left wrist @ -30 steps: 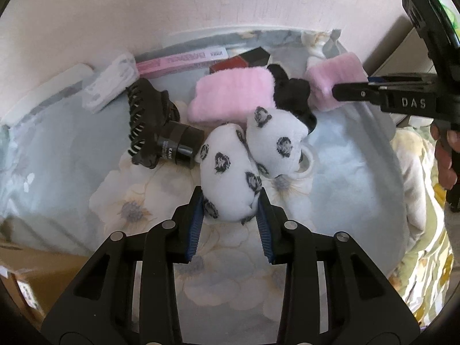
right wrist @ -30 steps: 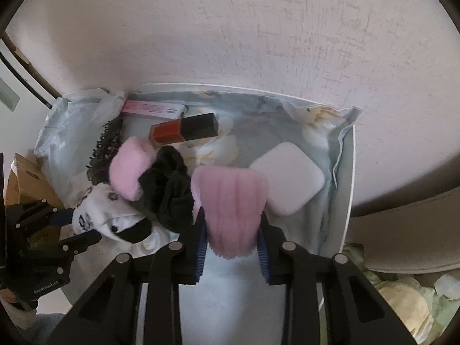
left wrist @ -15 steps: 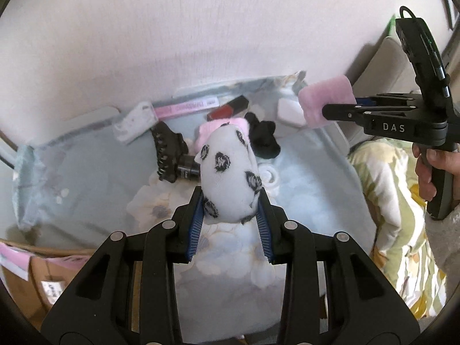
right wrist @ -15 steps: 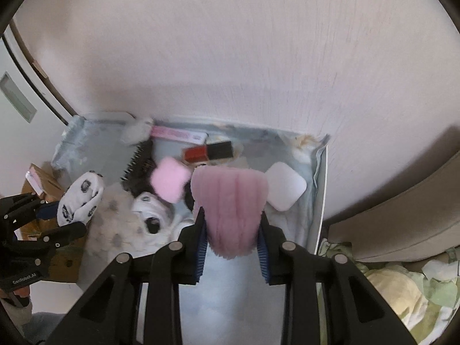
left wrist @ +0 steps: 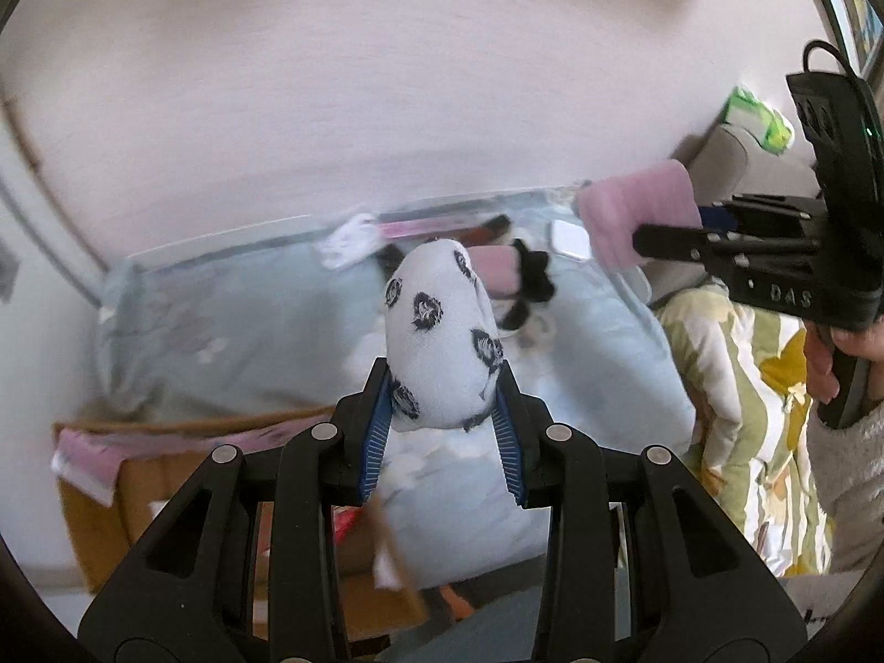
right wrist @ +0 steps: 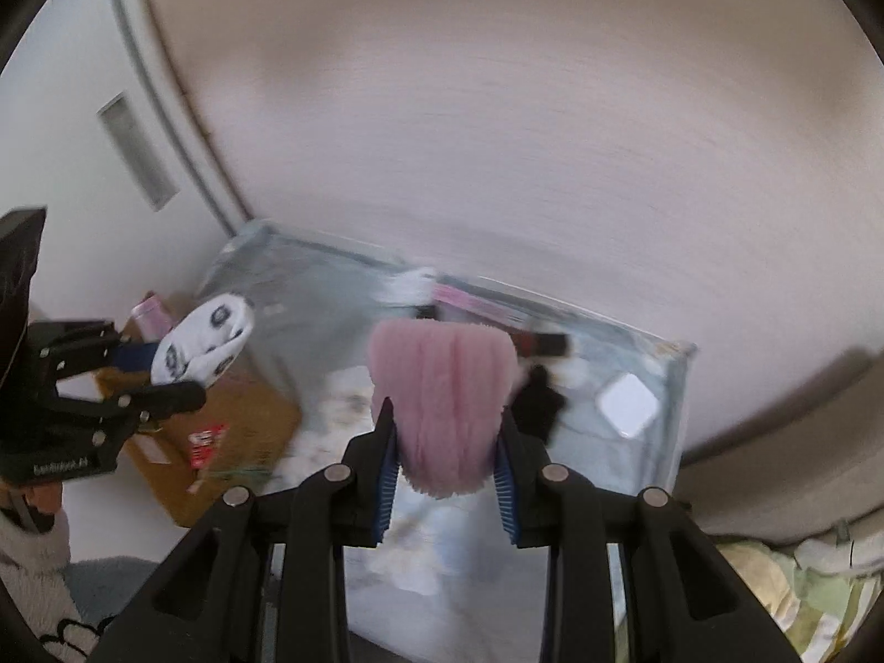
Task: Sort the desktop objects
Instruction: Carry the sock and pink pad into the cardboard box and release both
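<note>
A small table draped in a pale blue floral cloth [right wrist: 309,331] is standing against the wall. A white square pad [right wrist: 629,404], a black crumpled fabric piece [right wrist: 538,403], a dark-capped red bottle [right wrist: 544,343] and a long pink packet [right wrist: 469,301] are lying on it.

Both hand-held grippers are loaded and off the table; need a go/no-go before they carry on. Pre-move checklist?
1. Left hand-held gripper clamped on the white spotted sock: ok, pads pinch its lower end.
2. Right hand-held gripper clamped on the pink fuzzy sock: ok.
3. Both socks clear of the blue floral tablecloth: ok, both hang above it.
4. Nothing dragged up with them: ok; the black sock and white square pad lie on the cloth.
5. Grippers apart from each other: ok.
6. Drop-off spot: cannot tell; the cardboard box sits beside the table, its role unclear.
</note>
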`<state>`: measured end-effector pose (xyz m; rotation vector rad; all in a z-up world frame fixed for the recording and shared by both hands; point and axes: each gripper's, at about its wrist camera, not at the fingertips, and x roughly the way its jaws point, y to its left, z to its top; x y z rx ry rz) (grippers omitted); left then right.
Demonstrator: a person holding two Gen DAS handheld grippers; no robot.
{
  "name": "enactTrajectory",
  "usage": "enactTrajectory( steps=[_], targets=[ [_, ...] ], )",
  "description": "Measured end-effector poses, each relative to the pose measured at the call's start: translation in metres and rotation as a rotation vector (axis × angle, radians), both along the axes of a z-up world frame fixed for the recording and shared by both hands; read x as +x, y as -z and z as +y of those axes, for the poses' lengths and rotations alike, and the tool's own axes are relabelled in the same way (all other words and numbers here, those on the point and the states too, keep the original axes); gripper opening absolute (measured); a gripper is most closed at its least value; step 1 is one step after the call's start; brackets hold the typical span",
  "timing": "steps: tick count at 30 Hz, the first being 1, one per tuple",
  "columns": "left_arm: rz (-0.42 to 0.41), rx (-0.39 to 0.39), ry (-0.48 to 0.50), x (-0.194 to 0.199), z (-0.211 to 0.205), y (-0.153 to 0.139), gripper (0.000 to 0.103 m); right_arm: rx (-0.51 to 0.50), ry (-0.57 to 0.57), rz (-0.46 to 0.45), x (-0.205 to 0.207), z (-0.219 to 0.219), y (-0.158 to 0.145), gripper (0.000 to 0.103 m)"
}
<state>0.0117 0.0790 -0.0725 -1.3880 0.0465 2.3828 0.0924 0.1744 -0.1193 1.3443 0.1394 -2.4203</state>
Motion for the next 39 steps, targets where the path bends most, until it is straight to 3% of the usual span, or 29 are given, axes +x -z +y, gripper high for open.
enactTrajectory(
  steps=[9, 20, 33, 34, 36, 38, 39],
  targets=[
    [0.014, -0.070, -0.149, 0.020, -0.095, -0.003, 0.032, -0.046, -0.176, -0.005, 0.007, -0.107, 0.003, 0.028],
    [-0.055, -0.115, -0.293, 0.026, -0.189, 0.034, 0.032, -0.057, -0.307, -0.118, 0.012, -0.207, 0.044, 0.028],
    [-0.134, -0.100, -0.331, 0.028, -0.228, 0.073, 0.032, -0.034, -0.341, -0.206, 0.010, -0.252, 0.071, 0.028],
    [-0.137, -0.098, -0.330, 0.028, -0.229, 0.075, 0.032, -0.029, -0.343, -0.209, 0.010, -0.255, 0.072, 0.029],
    [-0.129, -0.083, -0.314, 0.028, -0.229, 0.075, 0.033, -0.011, -0.347, -0.210, 0.011, -0.261, 0.074, 0.044],
    [-0.118, -0.043, -0.278, 0.030, -0.227, 0.071, 0.049, 0.007, -0.345, -0.218, 0.011, -0.266, 0.077, 0.060],
    [-0.118, -0.044, -0.277, 0.030, -0.226, 0.071, 0.084, 0.020, -0.340, -0.216, 0.012, -0.268, 0.078, 0.062]
  ],
)
